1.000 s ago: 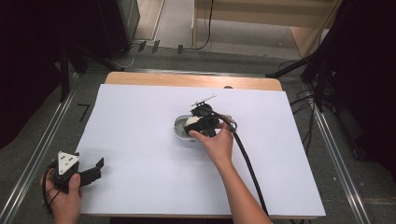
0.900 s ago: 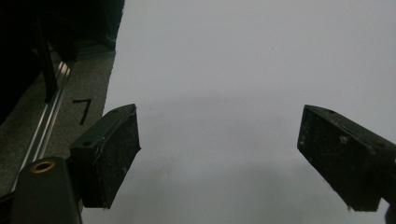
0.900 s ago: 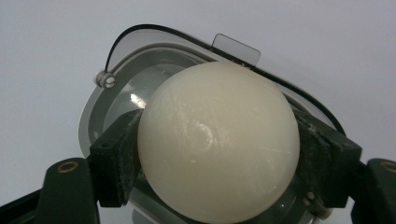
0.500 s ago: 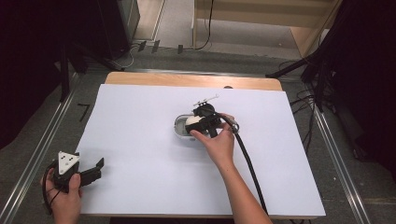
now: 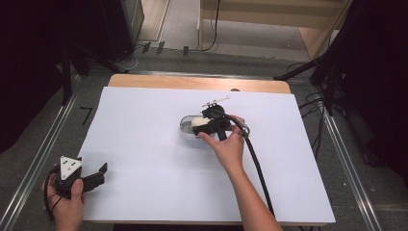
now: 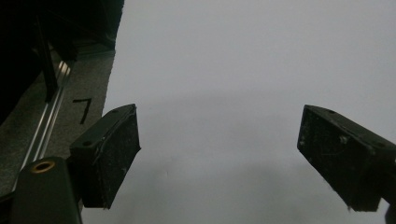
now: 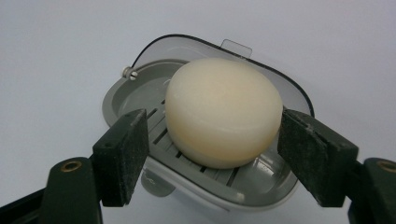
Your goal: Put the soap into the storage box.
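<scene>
The right gripper [image 5: 208, 126] sits over the middle of the white sheet-covered table [image 5: 144, 144], its black jaws reaching into a grey oval plastic soap dish [image 7: 205, 154]. A round, cream-coloured bar of soap [image 7: 224, 112] lies on the slotted grey insert of that dish, tilted slightly, with its far edge toward the dish's clear raised back wall (a small clear tab stands on that wall's rim). In the right gripper view the two jaws flank the soap: the right-hand pad [image 7: 306, 154] touches the bar's side, while the left-hand pad [image 7: 123, 156] stands just beside it, and whether it actually presses the soap cannot be told from this angle. The jaws have just been closing, with the soap between them, and they now hold the bar at their narrowest, so the grip counts as closed on the soap. The soap rests in the dish, not lifted.

In the high view the soap dish [image 5: 188, 126] lies just left of the person's right hand [image 5: 228, 149], and the gripper's black cable trails back along the forearm.

The left gripper [image 5: 98, 174] is held at the near left corner of the table, well apart from the dish. Its jaws stand wide apart over bare white sheet, nothing between them.
</scene>
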Motion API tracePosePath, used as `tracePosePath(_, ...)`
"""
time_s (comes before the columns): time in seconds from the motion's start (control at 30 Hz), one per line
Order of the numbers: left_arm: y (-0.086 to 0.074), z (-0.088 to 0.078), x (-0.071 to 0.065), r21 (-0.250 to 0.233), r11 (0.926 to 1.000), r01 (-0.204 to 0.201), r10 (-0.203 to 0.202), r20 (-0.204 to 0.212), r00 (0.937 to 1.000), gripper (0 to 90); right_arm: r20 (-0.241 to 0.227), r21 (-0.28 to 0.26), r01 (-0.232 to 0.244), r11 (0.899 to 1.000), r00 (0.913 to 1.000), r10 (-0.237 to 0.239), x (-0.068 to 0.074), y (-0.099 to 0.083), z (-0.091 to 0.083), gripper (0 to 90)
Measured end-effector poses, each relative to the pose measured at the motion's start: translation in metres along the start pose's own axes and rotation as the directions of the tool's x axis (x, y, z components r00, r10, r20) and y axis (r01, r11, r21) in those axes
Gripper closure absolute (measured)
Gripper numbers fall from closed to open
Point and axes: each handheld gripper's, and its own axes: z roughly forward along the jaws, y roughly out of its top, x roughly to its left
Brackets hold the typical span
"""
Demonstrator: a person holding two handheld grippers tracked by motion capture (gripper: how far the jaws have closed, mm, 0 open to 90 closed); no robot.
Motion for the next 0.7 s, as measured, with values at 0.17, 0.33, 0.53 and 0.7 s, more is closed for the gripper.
tracePosePath(0.17, 0.0, 0.0, 0.0, -0.002, 1.0, 0.0, 0.0, 0.0, 1.0, 13.8, -0.006, -0.01, 0.005, 1.0, 1.0, -0.005, -0.001, 0.0, -0.005, 25.5)
tracePosePath(0.33, 0.0, 0.0, 0.0, -0.004, 1.0, 0.001, -0.001, 0.0, 1.0, 13.8, -0.014, -0.025, 0.01, 1.0, 0.9998, -0.011, -0.002, -0.001, -0.012, 24.6)
tracePosePath(0.53, 0.0, 0.0, 0.0, -0.003, 1.0, 0.0, 0.0, 0.0, 1.0, 13.8, -0.022, -0.039, 0.006, 0.999, 0.9997, -0.007, -0.009, -0.006, -0.021, 22.7)
tracePosePath(0.7, 0.0, 0.0, 0.0, -0.001, 1.0, -0.002, 0.002, -0.001, 1.0, 13.8, -0.027, -0.045, -0.01, 0.999, 0.9996, 0.008, -0.017, -0.012, -0.028, 19.1)
